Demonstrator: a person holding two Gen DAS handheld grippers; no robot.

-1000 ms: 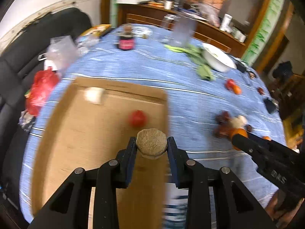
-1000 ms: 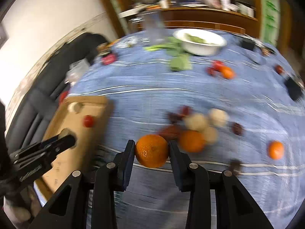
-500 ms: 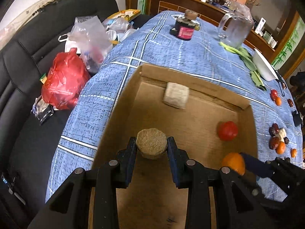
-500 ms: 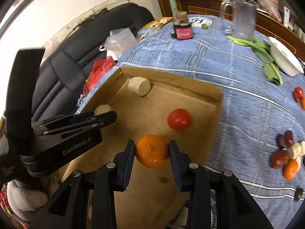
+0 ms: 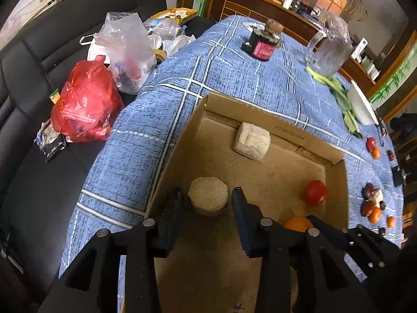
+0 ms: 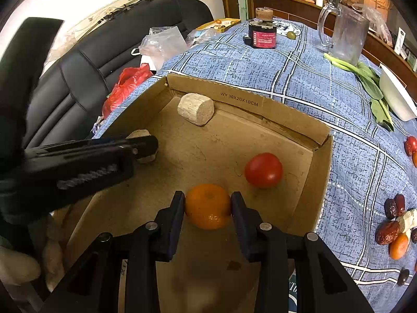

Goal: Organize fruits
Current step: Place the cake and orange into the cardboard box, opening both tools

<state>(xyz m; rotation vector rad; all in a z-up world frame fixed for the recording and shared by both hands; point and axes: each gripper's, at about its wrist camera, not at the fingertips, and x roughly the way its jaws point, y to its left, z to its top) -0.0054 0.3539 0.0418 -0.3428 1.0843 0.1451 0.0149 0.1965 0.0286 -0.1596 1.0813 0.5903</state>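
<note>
Blue plaid tablecloth [image 6: 299,78] covers a dining table next to a black leather sofa [image 5: 39,60], and sitting on it is an open cardboard box [image 6: 242,99] with "WY 30X20X10CM" printed on its far wall. Inside the box: an orange [image 6: 208,206] between the right gripper [image 6: 208,206] fingers, which are easing apart though the pads look like they're right against the peel, with a red tomato [image 6: 263,170] just beside it. The left gripper [image 5: 207,199] is also letting go, jaws spreading with a visible gap on both sides of a round beige cake [image 5: 208,195] that sits on the box floor at the left wall. A second beige block [image 5: 251,140] lies against the far wall. Outside the box, off to the right, loose red dates and small oranges [image 6: 393,224] sit on the cloth. Further back there's a dark jar with a red label [image 6: 262,35] (text too small to read), a clear glass pitcher [image 6: 344,39], leafy greens [image 6: 370,83] and a white bowl [image 6: 396,96]. Red plastic bag [image 5: 86,104] and clear bags [image 5: 127,52] are piled on the sofa.
</note>
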